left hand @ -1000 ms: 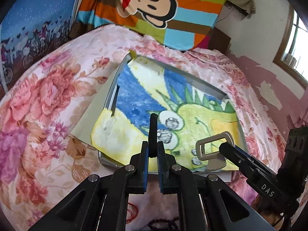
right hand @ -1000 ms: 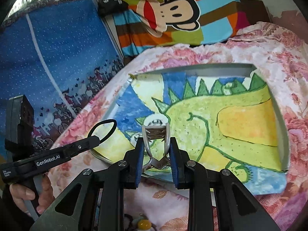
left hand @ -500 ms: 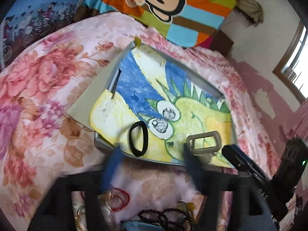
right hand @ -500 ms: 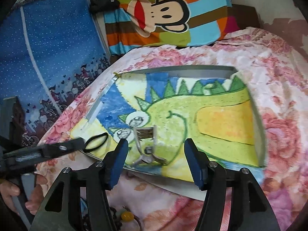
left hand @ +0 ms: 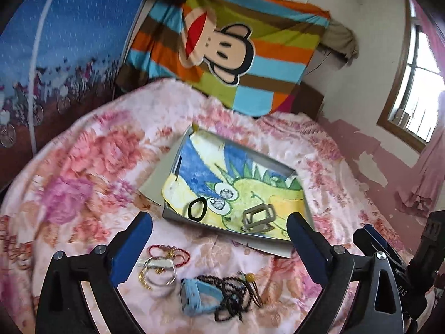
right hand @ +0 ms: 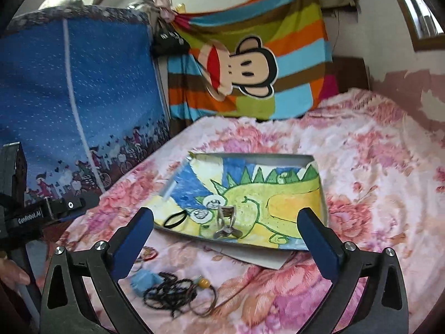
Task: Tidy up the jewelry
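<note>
Black hair tie (left hand: 197,208) lies flat in the tray (left hand: 178,158), at the near left corner, on the dinosaur drawing (left hand: 278,203) that lines it. Metal clip (left hand: 257,216) sits at 3 o'clock of the hair tie, also on the drawing, well apart from it. In the right wrist view the same hair tie (right hand: 174,218) is at 9 o'clock of the clip (right hand: 226,222).

Loose pile on the floral blanket (left hand: 83,167) at 6 o'clock of the tray: red bead bracelet (left hand: 169,250), silver bangle (left hand: 160,274) touching it, blue watch (left hand: 198,296), black bead string (left hand: 232,296) tangled over the watch strap, amber bead (left hand: 250,277) on top.

Left gripper (left hand: 219,245): fingers spread wide, nothing between them, above the pile. Right gripper (right hand: 225,246): fingers spread wide, empty, near edge of tray between them.

Striped monkey towel (left hand: 222,53) hangs at 12 o'clock behind the bed. Blue fabric wardrobe (right hand: 78,97) at 9 o'clock.
</note>
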`<state>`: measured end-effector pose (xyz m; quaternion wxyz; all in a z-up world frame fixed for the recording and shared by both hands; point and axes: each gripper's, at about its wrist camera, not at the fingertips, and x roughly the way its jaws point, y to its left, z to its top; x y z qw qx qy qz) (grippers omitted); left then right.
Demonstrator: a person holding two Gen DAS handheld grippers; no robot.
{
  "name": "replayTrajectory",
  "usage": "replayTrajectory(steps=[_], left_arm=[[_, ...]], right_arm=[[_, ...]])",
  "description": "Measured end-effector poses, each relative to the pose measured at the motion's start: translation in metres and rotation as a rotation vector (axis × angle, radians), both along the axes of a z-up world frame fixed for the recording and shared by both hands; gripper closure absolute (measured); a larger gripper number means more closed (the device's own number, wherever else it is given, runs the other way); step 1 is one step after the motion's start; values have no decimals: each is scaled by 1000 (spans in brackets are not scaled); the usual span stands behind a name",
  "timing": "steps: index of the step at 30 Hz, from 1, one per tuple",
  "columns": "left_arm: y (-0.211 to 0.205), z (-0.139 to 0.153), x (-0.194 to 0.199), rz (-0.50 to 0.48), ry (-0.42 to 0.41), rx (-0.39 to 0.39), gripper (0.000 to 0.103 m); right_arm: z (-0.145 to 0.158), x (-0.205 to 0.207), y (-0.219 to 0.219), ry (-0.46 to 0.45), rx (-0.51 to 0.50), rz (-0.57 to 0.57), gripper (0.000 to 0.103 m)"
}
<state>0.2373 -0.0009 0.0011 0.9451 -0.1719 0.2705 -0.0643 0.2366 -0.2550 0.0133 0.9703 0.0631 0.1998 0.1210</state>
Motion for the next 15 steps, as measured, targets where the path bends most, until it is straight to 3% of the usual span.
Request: replayTrajectory(steps=[7,15], left_arm=[[8,24,-70,32,-85,35,2],[10,25,-132,55,-122,161,2]], right_arm=[[19,-66,2,-52,-51,-19,1],[22,-118,3,-51,-72,-19,1]])
